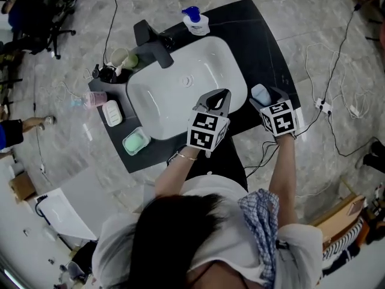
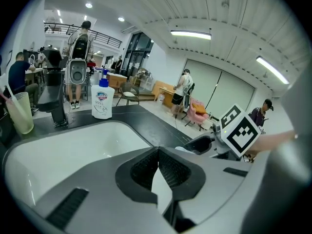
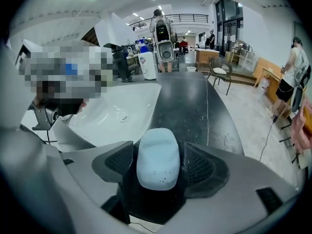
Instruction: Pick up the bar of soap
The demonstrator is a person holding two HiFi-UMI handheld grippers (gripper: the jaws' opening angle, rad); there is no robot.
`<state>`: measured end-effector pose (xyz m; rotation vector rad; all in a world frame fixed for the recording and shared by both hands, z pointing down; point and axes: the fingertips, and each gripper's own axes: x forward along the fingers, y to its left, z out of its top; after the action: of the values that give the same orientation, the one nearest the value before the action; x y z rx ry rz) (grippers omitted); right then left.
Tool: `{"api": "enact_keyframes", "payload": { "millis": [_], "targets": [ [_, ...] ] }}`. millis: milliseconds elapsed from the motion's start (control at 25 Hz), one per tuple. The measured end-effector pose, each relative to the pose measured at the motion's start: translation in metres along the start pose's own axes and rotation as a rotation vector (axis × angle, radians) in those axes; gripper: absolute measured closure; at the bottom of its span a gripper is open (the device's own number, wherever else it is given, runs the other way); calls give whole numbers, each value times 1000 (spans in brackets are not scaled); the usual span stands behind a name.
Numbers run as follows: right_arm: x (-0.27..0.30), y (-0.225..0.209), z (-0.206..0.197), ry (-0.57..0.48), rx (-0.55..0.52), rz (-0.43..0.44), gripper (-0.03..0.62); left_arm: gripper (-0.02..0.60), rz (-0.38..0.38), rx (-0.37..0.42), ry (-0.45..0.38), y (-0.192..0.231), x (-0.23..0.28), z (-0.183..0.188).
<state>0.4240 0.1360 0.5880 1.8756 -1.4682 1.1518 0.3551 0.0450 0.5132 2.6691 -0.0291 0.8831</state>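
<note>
Dark surface (image 3: pixel 195 111) with a white sink (image 1: pixel 174 95) set into it. A faucet (image 1: pixel 153 41) and a blue-capped pump bottle (image 1: pixel 196 21) stand at the far rim.

- Right hand-held gripper (image 3: pixel 158 165): released, jaws wide and angled down at the surface to the right of the sink.
- The pale blue bar of soap (image 3: pixel 157 152) lies flat on the surface between the pads. A thin gap seems to show on each side, though the wide-angle view makes that hard to judge.
- Left hand-held gripper (image 2: pixel 157 160): clenched, ribbed pads meeting at the tips with nothing between them, held over the sink's near edge.
</note>
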Motion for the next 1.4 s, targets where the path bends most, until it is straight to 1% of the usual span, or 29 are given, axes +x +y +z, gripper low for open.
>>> {"api": "enact_keyframes", "payload": {
  "millis": [120,240,440,680,760,880,960,1040,1240,1280,1320,1360,1400],
  "targets": [
    [-10,-1,9,-56,16,-6,275,572,7,-6,-10,2,-5,0],
    [-24,-1,25,-131,28,-31,275,572,7,-1,-29,3,-12,2],
    [-49,14,53,-230,38,-54,276,572,27,4,-59,11,-31,3],
    [-59,55,87,-321,19,1,278,572,67,-31,-118,32,-62,8],
    [-58,75,98,-347,11,39,278,572,88,-38,-137,41,-74,9],
    [-53,107,112,-364,-28,91,278,572,128,-63,-164,58,-93,7],
    [-49,132,123,-380,-48,124,289,572,158,-79,-183,71,-108,6],
    [-46,163,133,-398,-78,165,349,572,191,-91,-201,84,-124,4],
    [-39,229,156,-420,-156,244,414,572,266,-127,-264,111,-164,4],
    [-37,240,159,-417,-168,252,453,572,280,-138,-278,117,-173,4],
    [-35,251,162,-414,-184,257,513,572,292,-146,-292,122,-182,3],
    [-33,262,164,-411,-202,262,550,572,302,-153,-306,126,-191,2],
    [-31,274,166,-411,-218,272,553,572,310,-160,-321,131,-199,0]
  ]
}}
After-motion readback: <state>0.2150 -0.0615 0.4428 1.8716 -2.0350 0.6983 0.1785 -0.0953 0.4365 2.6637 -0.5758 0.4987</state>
